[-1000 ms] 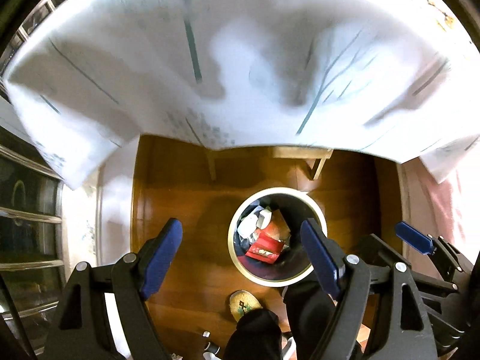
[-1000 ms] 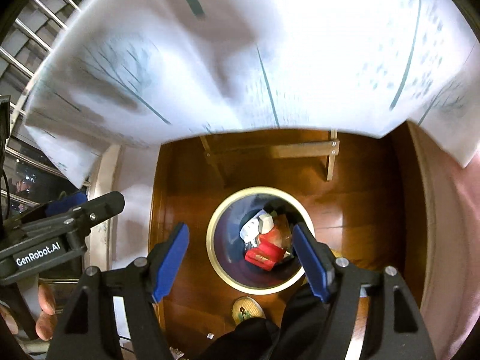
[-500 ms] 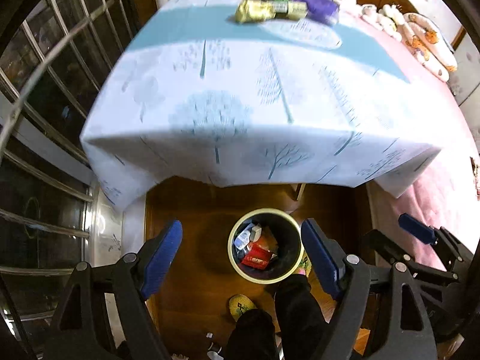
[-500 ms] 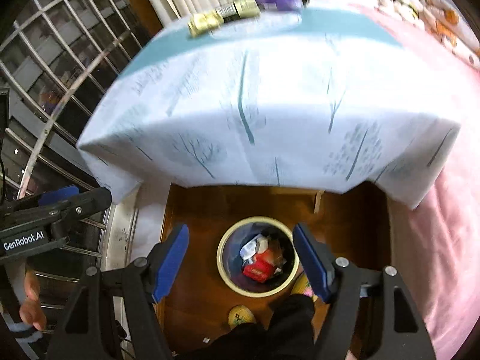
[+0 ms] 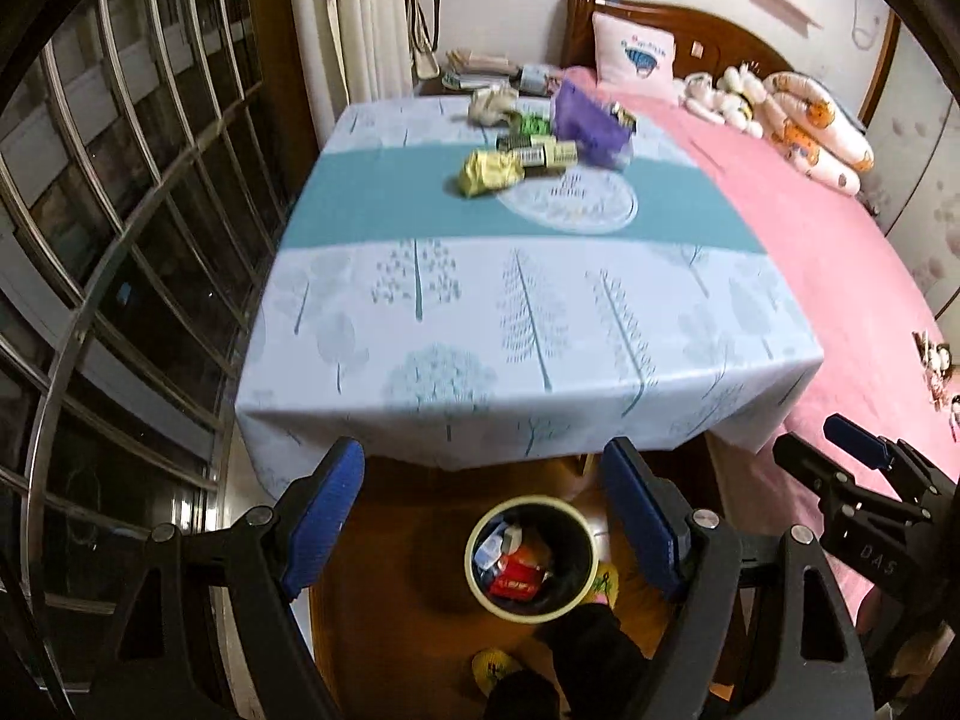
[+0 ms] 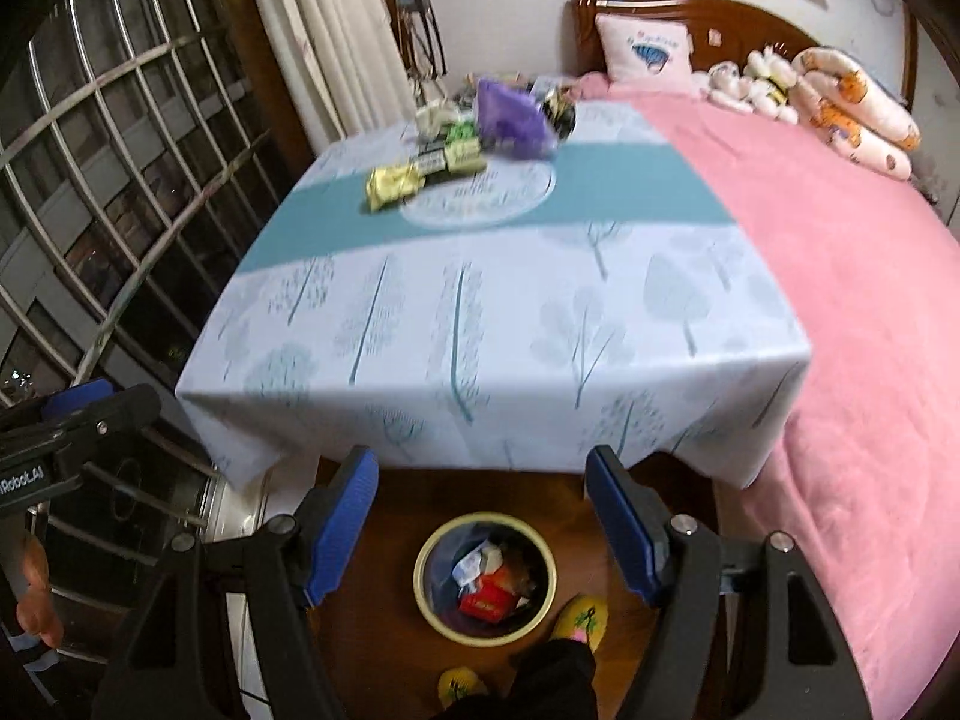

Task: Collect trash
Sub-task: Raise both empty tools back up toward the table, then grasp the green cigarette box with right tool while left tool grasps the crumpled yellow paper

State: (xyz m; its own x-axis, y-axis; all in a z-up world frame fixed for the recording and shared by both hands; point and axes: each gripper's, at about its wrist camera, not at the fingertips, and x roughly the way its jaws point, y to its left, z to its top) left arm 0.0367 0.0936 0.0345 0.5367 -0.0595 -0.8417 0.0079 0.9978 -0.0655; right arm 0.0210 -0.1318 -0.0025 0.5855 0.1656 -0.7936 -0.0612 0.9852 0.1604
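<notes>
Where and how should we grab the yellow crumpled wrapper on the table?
Take the yellow crumpled wrapper from above, across its narrow middle. It lies flat on the tablecloth as the nearest piece of the pile, its front and left sides free. The green-labelled packet touches its far right end, so probably set the fingers front-to-back, clear of that end. Both grippers look open and empty.

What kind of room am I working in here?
Most likely a home bedroom: a bed with a pink cover, a pillow against its wooden headboard, and soft toys beside it. A cloth-covered table stands alongside.
</notes>
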